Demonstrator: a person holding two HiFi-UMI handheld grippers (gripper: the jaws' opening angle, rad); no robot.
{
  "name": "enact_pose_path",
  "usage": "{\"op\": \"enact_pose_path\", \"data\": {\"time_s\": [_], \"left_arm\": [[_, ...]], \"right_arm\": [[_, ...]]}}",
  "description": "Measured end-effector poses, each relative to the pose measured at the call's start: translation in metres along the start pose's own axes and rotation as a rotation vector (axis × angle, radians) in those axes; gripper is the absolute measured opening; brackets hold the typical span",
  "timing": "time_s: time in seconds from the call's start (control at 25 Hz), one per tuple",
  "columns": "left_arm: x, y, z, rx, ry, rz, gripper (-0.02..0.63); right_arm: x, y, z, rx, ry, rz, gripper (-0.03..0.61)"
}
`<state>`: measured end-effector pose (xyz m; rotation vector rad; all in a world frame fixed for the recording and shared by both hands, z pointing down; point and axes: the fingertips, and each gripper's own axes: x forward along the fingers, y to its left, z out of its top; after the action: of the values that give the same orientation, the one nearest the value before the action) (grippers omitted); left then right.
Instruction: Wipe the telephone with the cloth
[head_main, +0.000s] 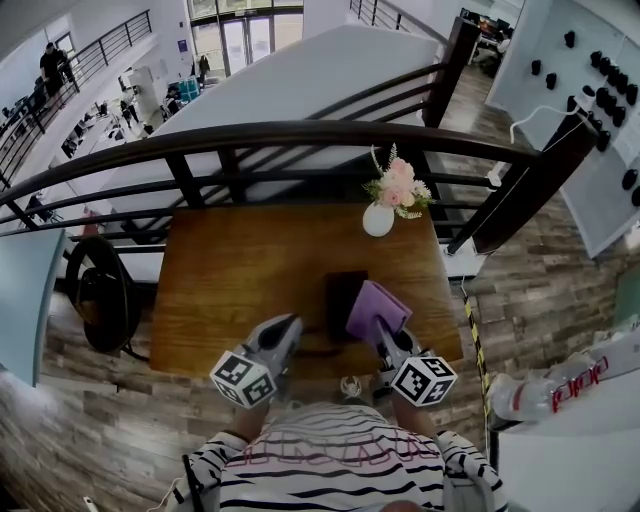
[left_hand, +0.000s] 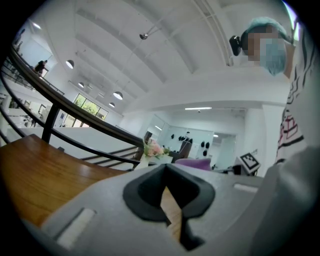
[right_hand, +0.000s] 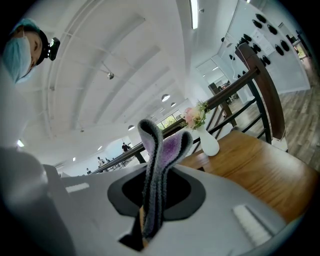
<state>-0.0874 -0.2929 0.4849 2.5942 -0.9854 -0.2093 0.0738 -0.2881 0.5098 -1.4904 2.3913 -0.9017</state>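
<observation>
My right gripper (head_main: 388, 335) pinches the purple cloth (head_main: 377, 308) at the telephone (head_main: 343, 298) for wiping (phone's just dark); left gripper (head_main: 290, 325) closed, empty, aside.

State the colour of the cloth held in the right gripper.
Purple. The soft folded cloth shows best in the head view.
</observation>
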Motion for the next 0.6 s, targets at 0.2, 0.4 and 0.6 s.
{"op": "enact_pose_path", "data": {"time_s": [0.2,0.4,0.6], "left_arm": [[-0.011,-0.002,0.000,-0.002,0.009,-0.008,0.000],[-0.017,-0.001,-0.002,0.000,0.017,-0.015,0.001],[-0.024,0.002,-0.002,0.000,0.022,-0.018,0.001]], "right_arm": [[-0.005,0.009,-0.003,-0.005,-0.007,-0.009,0.035],[-0.008,0.011,-0.009,-0.015,-0.013,-0.027,0.035],[-0.009,0.014,-0.011,-0.015,-0.027,-0.038,0.035]]}}
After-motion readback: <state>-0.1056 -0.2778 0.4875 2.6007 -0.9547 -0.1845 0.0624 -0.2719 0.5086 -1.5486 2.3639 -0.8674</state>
